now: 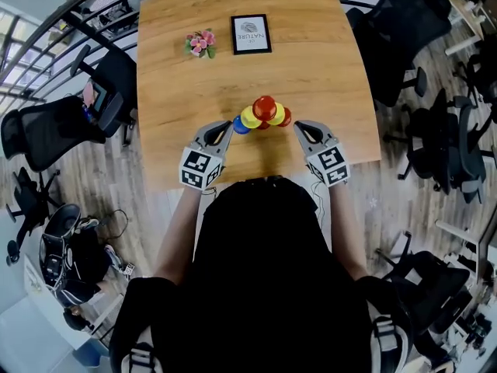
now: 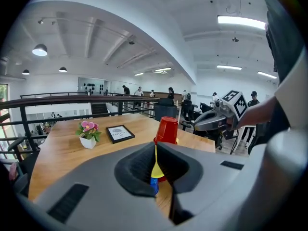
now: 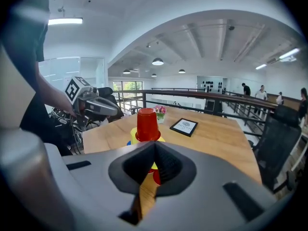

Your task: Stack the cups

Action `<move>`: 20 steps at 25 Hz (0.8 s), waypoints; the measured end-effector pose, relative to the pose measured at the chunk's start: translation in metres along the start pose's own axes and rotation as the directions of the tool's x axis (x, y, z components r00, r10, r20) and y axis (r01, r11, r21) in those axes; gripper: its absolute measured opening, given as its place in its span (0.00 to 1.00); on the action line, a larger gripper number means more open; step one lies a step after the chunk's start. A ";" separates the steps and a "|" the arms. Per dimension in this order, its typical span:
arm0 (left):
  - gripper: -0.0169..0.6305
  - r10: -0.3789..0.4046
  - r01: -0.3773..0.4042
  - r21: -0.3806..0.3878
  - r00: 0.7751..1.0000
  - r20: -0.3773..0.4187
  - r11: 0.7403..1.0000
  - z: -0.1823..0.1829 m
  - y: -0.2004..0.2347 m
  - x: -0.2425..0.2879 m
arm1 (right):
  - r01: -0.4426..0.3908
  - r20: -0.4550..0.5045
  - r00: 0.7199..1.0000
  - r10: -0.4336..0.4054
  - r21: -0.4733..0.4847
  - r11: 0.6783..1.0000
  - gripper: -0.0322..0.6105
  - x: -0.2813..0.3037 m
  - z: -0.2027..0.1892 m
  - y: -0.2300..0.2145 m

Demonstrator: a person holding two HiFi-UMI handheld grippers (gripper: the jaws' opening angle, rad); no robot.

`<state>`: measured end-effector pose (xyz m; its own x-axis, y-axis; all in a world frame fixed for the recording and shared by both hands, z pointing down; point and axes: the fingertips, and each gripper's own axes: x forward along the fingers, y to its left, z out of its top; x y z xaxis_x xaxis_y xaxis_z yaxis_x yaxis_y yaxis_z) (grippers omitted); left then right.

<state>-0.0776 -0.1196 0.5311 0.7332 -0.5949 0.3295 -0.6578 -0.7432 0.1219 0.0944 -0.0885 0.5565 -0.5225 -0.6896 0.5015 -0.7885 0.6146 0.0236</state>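
An upturned red plastic cup (image 1: 264, 107) tops a pyramid (image 1: 250, 118) of seemingly 6 cups. The left gripper (image 1: 230, 127) and right gripper (image 1: 300, 127) flank it, jaws together and empty.

six cups on one counter (image 1: 326, 61): three red cups (image 1: 264, 107), two yellow cups (image 1: 250, 117), one blue cup (image 1: 240, 126). on the far part, one framed sign (image 1: 251, 34) and one pot of pink flowers (image 1: 201, 43). at the near edge, two grippers: one left gripper (image 1: 229, 127), one right gripper (image 1: 299, 127).
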 end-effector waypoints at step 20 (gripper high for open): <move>0.06 0.139 -0.139 -0.008 0.990 -0.020 0.990 0.006 -0.049 -0.029 | -0.116 0.015 0.993 0.118 -0.076 0.990 0.06 -0.020 -0.006 0.010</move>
<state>-0.0662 -0.0678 0.5100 0.6313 -0.6858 0.3621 -0.7545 -0.6511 0.0822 0.0989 -0.0669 0.5519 -0.6166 -0.6179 0.4879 -0.6955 0.7179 0.0304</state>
